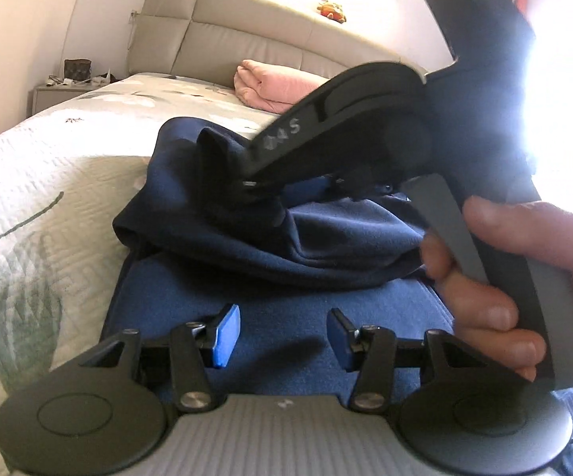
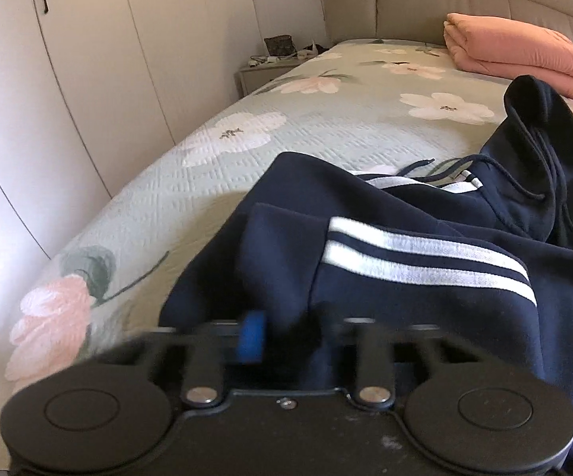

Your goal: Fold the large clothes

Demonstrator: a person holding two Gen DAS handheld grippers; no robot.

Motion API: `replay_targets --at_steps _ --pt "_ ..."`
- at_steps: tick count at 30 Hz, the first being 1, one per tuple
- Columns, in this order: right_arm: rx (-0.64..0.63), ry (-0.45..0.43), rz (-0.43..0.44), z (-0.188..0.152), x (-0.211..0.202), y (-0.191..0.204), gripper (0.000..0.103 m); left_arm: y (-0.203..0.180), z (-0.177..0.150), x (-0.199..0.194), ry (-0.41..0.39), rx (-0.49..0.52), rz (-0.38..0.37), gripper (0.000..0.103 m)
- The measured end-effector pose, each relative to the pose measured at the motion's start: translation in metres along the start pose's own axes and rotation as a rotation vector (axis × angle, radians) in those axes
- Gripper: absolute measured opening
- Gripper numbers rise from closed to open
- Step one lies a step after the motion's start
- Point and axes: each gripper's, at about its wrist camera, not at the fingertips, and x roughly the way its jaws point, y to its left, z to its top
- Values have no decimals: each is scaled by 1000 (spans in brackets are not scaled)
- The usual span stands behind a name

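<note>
A navy hooded sweatshirt [image 1: 286,238] with white sleeve stripes [image 2: 425,258] lies bunched on the bed. My left gripper [image 1: 282,337] is open and empty, low over a flat part of the navy fabric. In the left wrist view my right gripper [image 1: 250,188], held by a hand [image 1: 524,277], reaches across and its tips press into a raised fold of the sweatshirt. In the right wrist view the right gripper [image 2: 286,333] is blurred; navy cloth fills the space between its blue pads [image 2: 251,335]. The hood and drawstring [image 2: 524,182] lie at the far right.
The bed has a pale floral quilt [image 2: 286,127] and a beige padded headboard [image 1: 247,31]. A folded pink blanket [image 2: 524,55] lies near the headboard. White wardrobes [image 2: 88,79] stand along the left. A nightstand [image 2: 266,71] with small items stands beside the bed.
</note>
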Motion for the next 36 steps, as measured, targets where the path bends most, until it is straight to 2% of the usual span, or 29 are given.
replay_targets --at_steps 2,6,10,14,18,20,22,23,25,26,27,28,29,31,34,36 --pt "19 -44 -6 -1 -11 -5 14 0 -1 2 2 -4 -1 51" --pt "58 -183 -51 0 -62 -30 14 -3 1 2 14 3 8 51" --pt "37 -330 -176 4 -131 -71 14 -10 16 -1 42 22 6 49" --pt "79 -398 -310 1 -183 -131 14 -21 57 -21 -68 12 -30 51" --pt "197 -424 -456 -22 -205 -192 14 -49 88 -15 -118 144 -1 53" --pt "307 -408 -483 -38 -204 -225 14 -60 94 0 -103 196 38 54" --pt "407 -324 -459 -56 -189 -254 14 -63 94 21 -52 208 78 53" --pt "449 -272 -420 -64 -180 -264 20 -63 93 27 -35 207 89 53" --pt "480 -218 -305 -75 -166 -269 23 -62 87 35 -5 199 96 53" --pt "472 -211 -264 -78 -163 -267 49 -59 82 36 2 197 95 53" --pt "458 -215 -244 -76 -160 -263 63 -55 78 38 7 199 95 53" --pt "436 -221 -254 -72 -158 -259 84 -52 71 37 15 207 101 53" --pt "413 -222 -284 -70 -155 -253 88 -52 68 37 22 216 108 53" --pt "379 -178 -300 -60 -143 -249 88 -49 62 37 37 232 117 54" --pt "416 -99 -272 -59 -126 -265 88 -46 59 38 47 221 117 54" --pt "428 -49 -287 -61 -117 -270 87 -44 59 37 48 213 111 54"
